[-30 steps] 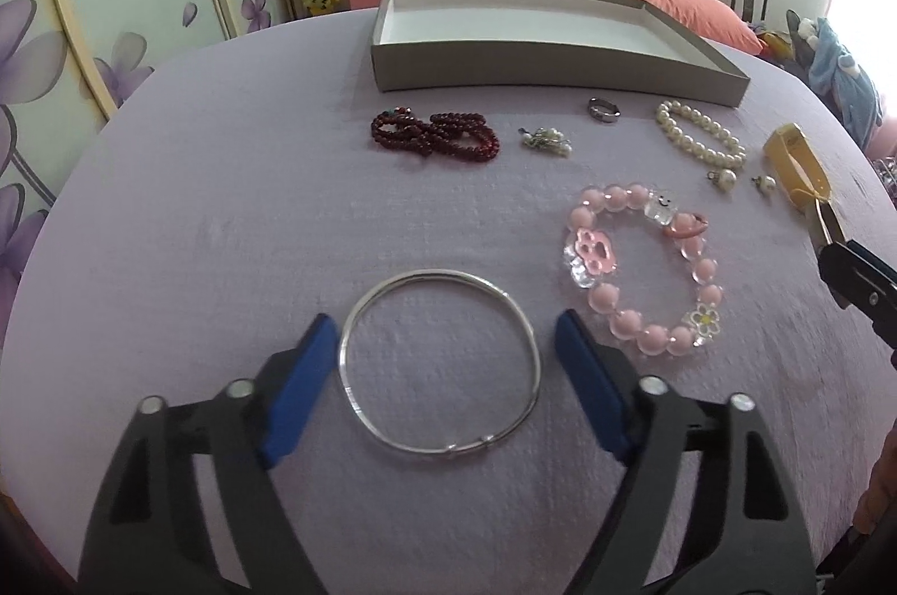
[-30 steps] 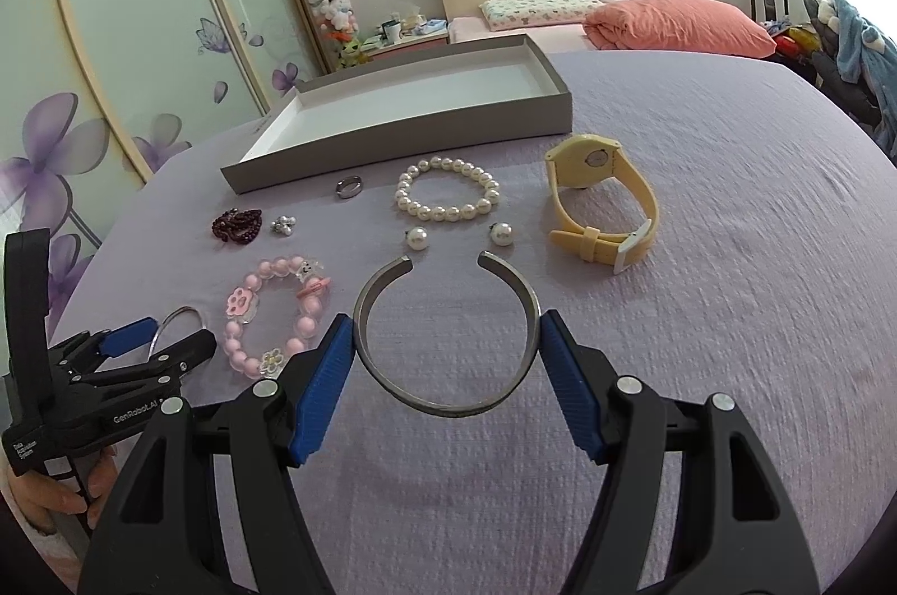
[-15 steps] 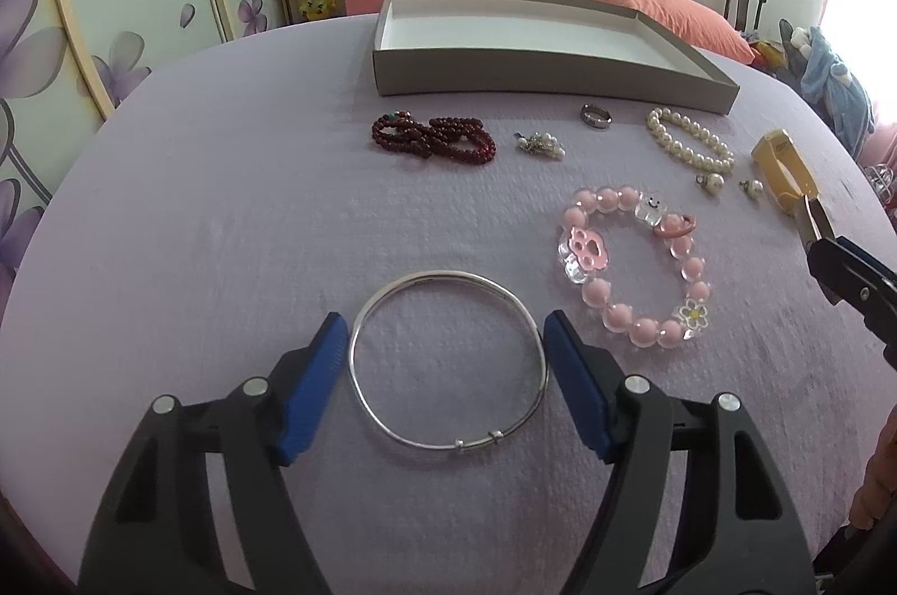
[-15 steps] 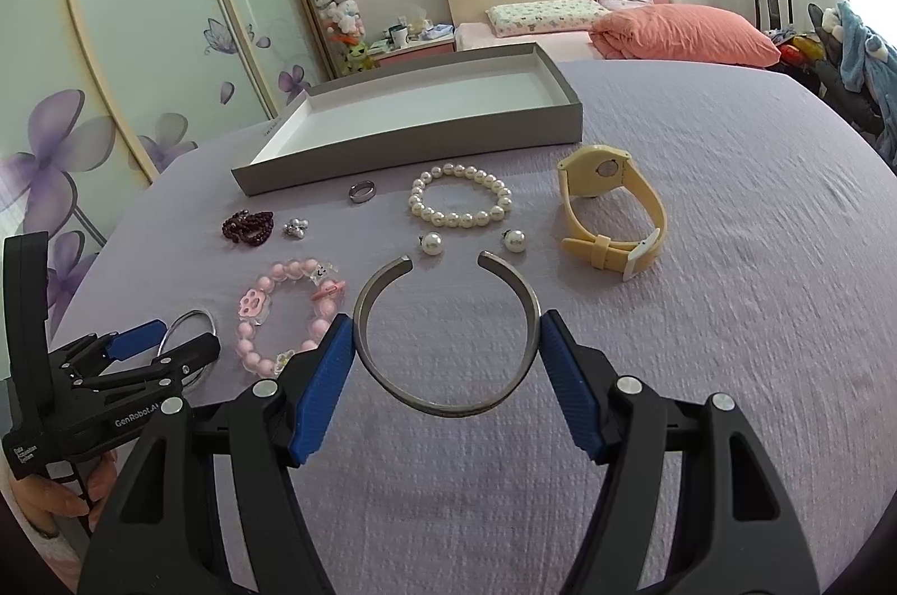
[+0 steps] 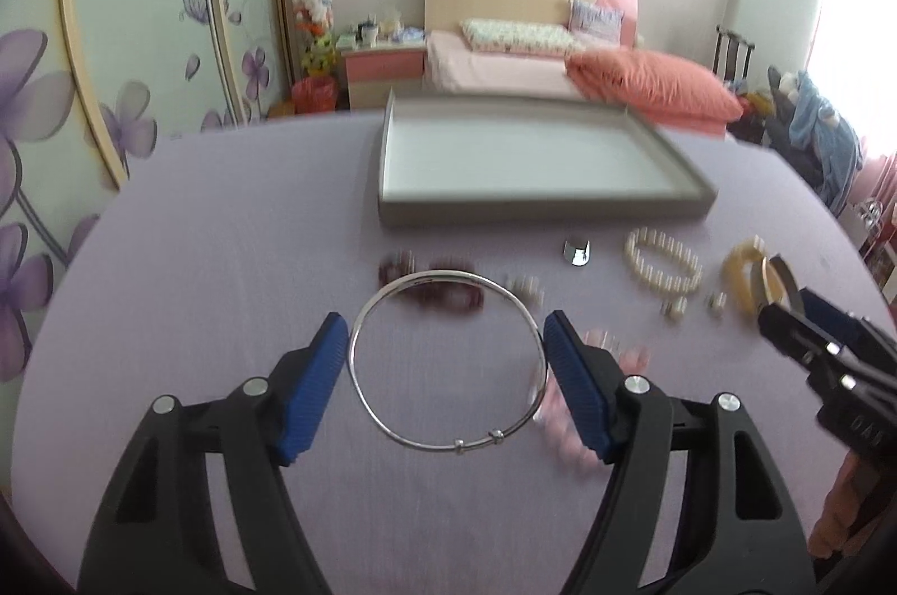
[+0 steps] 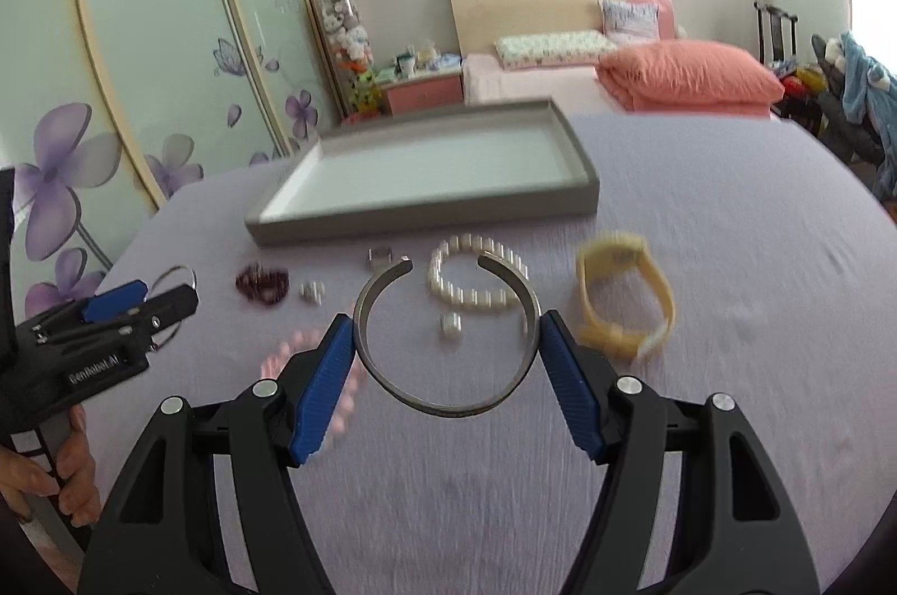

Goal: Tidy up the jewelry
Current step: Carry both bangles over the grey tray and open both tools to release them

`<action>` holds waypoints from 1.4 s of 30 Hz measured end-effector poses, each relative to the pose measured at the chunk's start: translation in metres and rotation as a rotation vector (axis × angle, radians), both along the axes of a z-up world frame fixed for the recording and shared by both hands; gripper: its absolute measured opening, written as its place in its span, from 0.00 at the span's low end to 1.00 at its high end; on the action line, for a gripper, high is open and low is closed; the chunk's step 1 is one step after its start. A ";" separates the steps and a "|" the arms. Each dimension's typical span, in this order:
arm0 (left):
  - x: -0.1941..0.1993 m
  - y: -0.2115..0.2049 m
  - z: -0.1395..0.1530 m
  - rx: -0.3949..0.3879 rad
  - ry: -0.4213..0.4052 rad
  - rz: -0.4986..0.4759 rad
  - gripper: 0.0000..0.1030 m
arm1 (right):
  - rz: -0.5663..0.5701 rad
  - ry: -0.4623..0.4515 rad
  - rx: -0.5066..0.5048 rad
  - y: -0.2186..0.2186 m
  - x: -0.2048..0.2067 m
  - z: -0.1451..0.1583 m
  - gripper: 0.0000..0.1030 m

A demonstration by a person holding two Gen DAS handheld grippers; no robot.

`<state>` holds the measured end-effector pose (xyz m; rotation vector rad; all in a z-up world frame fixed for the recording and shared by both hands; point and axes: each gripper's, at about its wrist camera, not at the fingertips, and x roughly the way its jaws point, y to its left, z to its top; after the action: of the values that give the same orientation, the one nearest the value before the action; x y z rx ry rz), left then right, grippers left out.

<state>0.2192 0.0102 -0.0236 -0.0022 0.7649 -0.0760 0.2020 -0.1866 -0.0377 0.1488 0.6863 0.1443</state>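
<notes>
My left gripper [image 5: 445, 384] is shut on a thin silver bangle [image 5: 392, 432], which it holds lifted above the purple tablecloth. My right gripper [image 6: 447, 373] is shut on a grey open cuff bracelet [image 6: 443, 407], also lifted. A grey tray with a white floor [image 5: 538, 208] [image 6: 426, 216] stands behind the jewelry. On the cloth lie a dark red bead bracelet [image 6: 262, 285], a ring [image 6: 380, 257], a pearl bracelet [image 6: 476, 300], a yellow watch [image 6: 622, 314] and a pink bead bracelet [image 6: 280, 354].
Small pearl earrings [image 6: 450, 326] and a small silver charm [image 6: 311, 291] lie among the jewelry. Behind the table are a bed with an orange quilt [image 6: 689, 76], a pink nightstand [image 5: 381, 76] and flowered sliding doors [image 6: 140, 90].
Both grippers have closed on their bracelets and lifted them off the cloth. Both views have tilted up and the table contents are motion-blurred.
</notes>
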 end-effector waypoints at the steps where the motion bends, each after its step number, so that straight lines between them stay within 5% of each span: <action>1: 0.007 -0.001 0.008 -0.002 -0.019 0.001 0.68 | -0.002 -0.010 -0.007 0.001 0.005 0.005 0.65; 8: 0.067 -0.008 0.040 -0.020 -0.085 0.011 0.68 | -0.022 -0.035 -0.015 0.008 0.071 0.038 0.66; 12: 0.113 -0.011 0.037 -0.034 -0.057 0.013 0.68 | -0.046 0.015 0.026 0.008 0.129 0.043 0.65; 23: 0.253 -0.015 -0.012 -0.028 0.136 0.063 0.68 | -0.138 0.289 0.030 0.006 0.269 -0.025 0.65; 31: 0.295 -0.012 -0.038 -0.038 0.215 0.089 0.68 | -0.163 0.380 -0.024 0.000 0.295 -0.049 0.66; 42: 0.294 -0.008 -0.047 -0.088 0.243 0.112 0.71 | -0.174 0.330 0.012 -0.016 0.279 -0.030 0.72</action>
<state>0.5133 0.0020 -0.0707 -0.1396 1.0027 -0.0027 0.4812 -0.2031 -0.0682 0.2459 0.9976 -0.0448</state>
